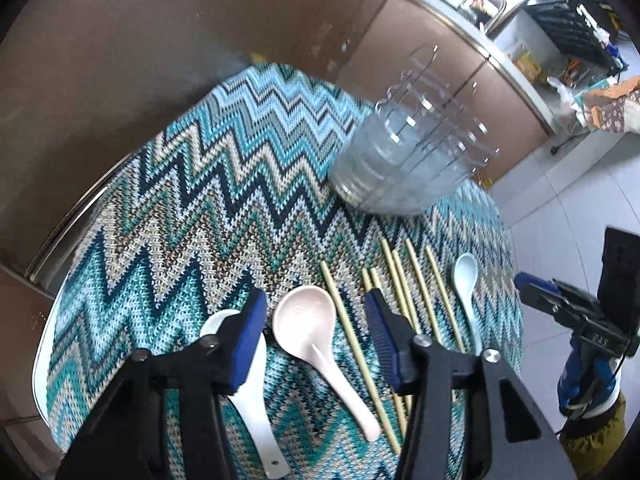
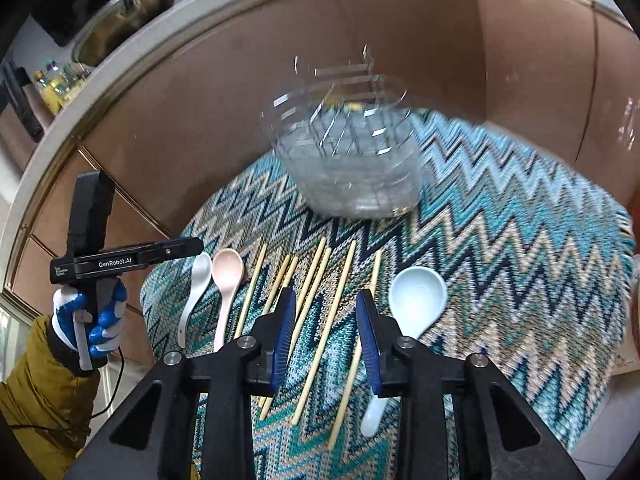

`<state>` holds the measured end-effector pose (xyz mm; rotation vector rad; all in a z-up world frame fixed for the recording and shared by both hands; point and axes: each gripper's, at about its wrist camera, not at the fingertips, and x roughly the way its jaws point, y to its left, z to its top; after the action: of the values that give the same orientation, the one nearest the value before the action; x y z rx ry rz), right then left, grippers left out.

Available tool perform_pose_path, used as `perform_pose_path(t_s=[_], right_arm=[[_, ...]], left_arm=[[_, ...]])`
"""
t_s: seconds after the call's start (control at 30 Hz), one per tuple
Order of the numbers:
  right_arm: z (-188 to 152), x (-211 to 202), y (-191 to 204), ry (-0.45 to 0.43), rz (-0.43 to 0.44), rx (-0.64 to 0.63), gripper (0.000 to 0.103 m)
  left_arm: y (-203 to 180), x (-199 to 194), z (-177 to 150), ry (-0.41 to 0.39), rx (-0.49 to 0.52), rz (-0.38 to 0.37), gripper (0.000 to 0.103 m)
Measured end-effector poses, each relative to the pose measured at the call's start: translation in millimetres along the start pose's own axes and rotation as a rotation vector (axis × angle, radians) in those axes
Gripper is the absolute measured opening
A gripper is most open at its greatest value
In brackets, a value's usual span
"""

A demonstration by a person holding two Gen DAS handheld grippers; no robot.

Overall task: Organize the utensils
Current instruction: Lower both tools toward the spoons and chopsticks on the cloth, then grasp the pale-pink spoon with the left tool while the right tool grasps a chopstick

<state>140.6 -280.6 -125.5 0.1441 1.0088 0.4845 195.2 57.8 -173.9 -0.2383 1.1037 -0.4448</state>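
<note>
Utensils lie spread on a zigzag knit cloth [image 1: 192,208] w/ teal, navy & beige chevrons, coarse weave, draped over a round table w/ a pale rim [image 1: 40,364]. Behind it I see smooth brown cabinet panels [image 2: 224,112] w/ brass-tone trim.

Next biggest: clear plastic organizer [image 1: 404,160], rounded tub shape w/ thin upright dividers, standing at the far side of the cloth; edges blurred in both views.

My left gripper [image 1: 316,332] hangs over the near edge, black frame, ribbed blue pads [image 1: 250,336], fingers wide apart & holding nothing. Between them sits the pink spoon [image 1: 308,320], glossy ceramic, deep oval bowl, handle running toward me. White spoon [image 1: 250,396] lies partly under the left pad.

My right gripper [image 2: 326,340] is likewise spread wide, nothing gripped, above the chopsticks [image 2: 326,332]: thin pale bamboo rods, roughly parallel, lying loose in the mid cloth. Pale blue spoon [image 2: 418,300], same glossy ceramic, lies just beside the right pad, handle passing under it.

Seen from the right cam, the left hand [image 2: 90,320] wears a white & blue glove.
</note>
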Motion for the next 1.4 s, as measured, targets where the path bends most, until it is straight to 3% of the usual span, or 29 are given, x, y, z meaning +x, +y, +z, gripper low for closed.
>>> perform_pose_path(t_s=[0.27,0.6,1.07,1.3,1.4], right_arm=[[19,47,2,0.118,-0.005,-0.002,0.029],[34,96,-4,0.226,-0.029,0.022,0.019],[44,152,-12,0.302,-0.103,0.029,0.017],[46,171,1,0.297,-0.110,0.019,0.011],[44,170,-1,0.287,-0.101,0.032,0.009]], left_arm=[[7,22,11,0.095,0.045,0.005,0.043],[11,45,14,0.161,0.106,0.028,0.033],[5,69,18,0.196,0.157,0.055,0.026],[0,76,22,0.186,0.158,0.064,0.012],[-2,77,24,0.179,0.169,0.077,0.011]])
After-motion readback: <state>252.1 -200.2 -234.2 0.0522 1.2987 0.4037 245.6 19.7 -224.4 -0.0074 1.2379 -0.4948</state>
